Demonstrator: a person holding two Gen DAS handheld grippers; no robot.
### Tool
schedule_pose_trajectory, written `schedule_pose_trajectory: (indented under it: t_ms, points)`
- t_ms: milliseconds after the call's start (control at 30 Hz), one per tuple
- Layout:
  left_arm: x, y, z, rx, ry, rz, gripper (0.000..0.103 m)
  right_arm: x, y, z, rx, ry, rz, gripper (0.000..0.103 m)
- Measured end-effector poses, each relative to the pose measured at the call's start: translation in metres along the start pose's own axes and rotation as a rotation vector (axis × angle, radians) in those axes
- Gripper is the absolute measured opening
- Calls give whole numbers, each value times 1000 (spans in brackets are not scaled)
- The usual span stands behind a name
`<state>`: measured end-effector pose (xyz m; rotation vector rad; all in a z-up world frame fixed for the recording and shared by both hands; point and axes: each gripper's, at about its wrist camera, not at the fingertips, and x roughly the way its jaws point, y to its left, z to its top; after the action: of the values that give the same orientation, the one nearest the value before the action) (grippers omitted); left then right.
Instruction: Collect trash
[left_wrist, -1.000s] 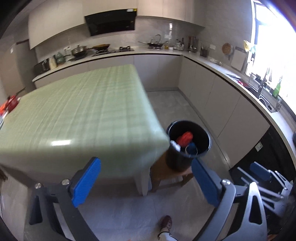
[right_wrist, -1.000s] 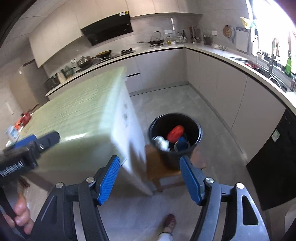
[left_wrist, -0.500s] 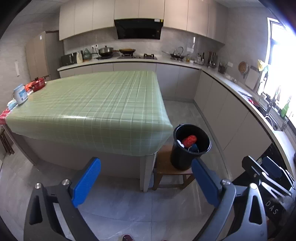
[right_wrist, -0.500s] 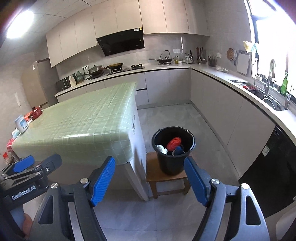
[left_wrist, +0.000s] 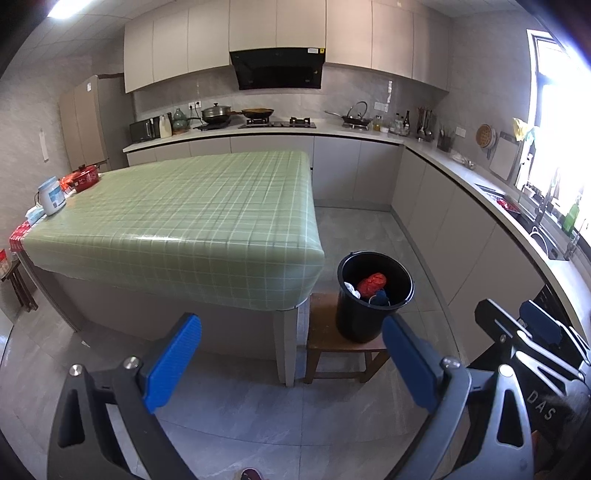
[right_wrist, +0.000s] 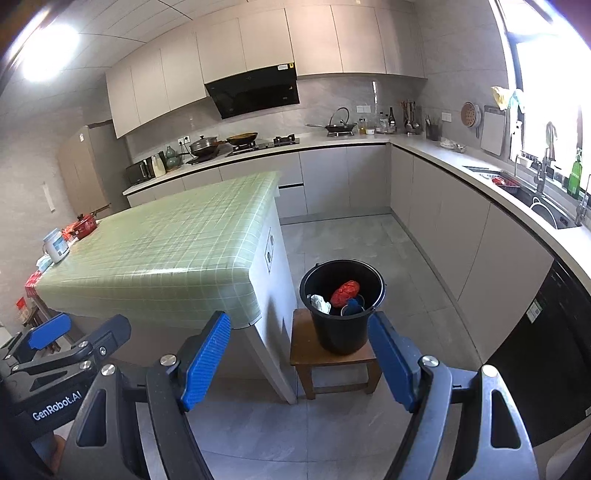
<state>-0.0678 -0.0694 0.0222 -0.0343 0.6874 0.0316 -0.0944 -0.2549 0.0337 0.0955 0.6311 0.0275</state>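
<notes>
Beside the near right corner of the green-checked table (left_wrist: 192, 206), a black bucket (right_wrist: 341, 325) sits on a small wooden stool (right_wrist: 332, 360) holding red, white and blue trash (right_wrist: 344, 291). Both the left gripper (left_wrist: 291, 363) and the right gripper (right_wrist: 297, 360) are spread wide and carry nothing. The bucket lies ahead and below, nearer the right one, I judge.

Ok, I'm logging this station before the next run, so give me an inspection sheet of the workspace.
Surface: green checked table, middle bare.
Job's things: black bucket on a wooden stool beside the table; red, white and blue trash inside.
Clutter: white jar and red packets at the table's far left edge.
Grippers: left gripper and right gripper open, empty.
Cables: nothing seen.
Surroundings: kitchen counter, range hood, grey tiled floor.
</notes>
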Motion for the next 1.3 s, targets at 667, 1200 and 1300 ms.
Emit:
schedule_pose_trajectory:
  t_ms: [667,1200,1300]
  points:
    - [1,2,5,7,9,22,99,7,4,2,-2,10,-1,79]
    - [3,1,10,27,17,23,99,13,6,6,3,21,-4,79]
    - [3,0,11,27,20,22,99,14,5,6,6,22,-4,79]
